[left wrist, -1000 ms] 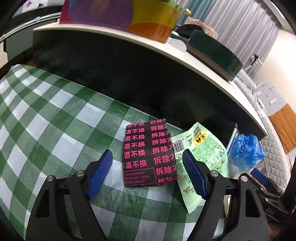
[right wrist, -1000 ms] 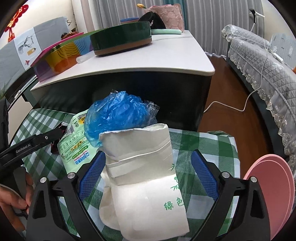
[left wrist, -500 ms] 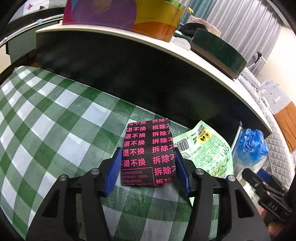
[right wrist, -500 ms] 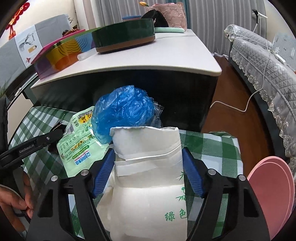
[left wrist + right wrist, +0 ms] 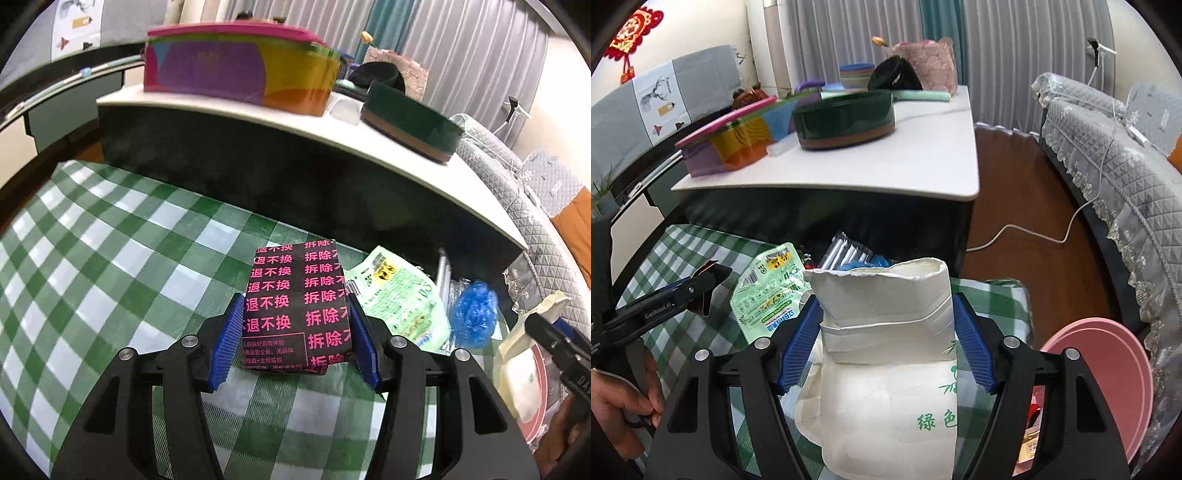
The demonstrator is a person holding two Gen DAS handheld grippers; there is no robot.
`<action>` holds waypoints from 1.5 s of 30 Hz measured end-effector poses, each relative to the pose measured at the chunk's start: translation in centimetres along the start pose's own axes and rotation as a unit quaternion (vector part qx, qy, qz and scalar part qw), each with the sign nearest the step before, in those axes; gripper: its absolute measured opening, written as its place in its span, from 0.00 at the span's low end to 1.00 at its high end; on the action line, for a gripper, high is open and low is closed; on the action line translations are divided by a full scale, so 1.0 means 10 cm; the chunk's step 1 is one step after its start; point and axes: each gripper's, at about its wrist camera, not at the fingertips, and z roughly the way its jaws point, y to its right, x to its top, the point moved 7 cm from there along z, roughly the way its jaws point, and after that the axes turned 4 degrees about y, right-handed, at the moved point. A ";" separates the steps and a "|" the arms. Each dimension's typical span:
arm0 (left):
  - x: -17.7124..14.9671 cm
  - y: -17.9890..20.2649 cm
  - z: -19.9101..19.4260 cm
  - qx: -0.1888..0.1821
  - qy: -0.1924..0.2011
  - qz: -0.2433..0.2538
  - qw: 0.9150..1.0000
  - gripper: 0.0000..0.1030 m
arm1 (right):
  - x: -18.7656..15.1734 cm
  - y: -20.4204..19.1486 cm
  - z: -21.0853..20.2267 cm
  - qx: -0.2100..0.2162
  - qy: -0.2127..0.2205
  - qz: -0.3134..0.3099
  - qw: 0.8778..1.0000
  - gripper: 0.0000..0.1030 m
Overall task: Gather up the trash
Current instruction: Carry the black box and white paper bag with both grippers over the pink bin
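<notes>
Right gripper (image 5: 884, 345) is clamped on the white paper bag (image 5: 886, 354), mouth pointing up and away, long axis along the fingers. Left gripper (image 5: 295, 341) is clamped on the black packet (image 5: 295, 306), long axis running forward. Step judged: both grasped; next, lift toward pink bin (image 5: 1108, 376), right of the bag.
</notes>
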 end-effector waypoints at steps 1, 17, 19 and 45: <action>0.02 0.03 -0.02 0.002 0.005 0.003 1.000 0.52 | 0.01 0.00 -0.07 0.000 0.005 -0.001 1.000 0.68; -0.18 0.22 -0.80 -0.009 0.041 0.043 0.998 0.52 | 0.01 0.10 -0.91 -0.004 0.059 -0.009 0.998 0.68; -0.21 0.26 -0.88 -0.010 0.044 0.048 0.998 0.52 | 0.00 0.13 -0.99 -0.006 0.063 -0.009 0.998 0.68; -0.52 0.99 -1.19 -0.057 0.059 0.111 0.990 0.52 | -0.10 0.69 -1.71 -0.049 0.104 0.013 0.993 0.68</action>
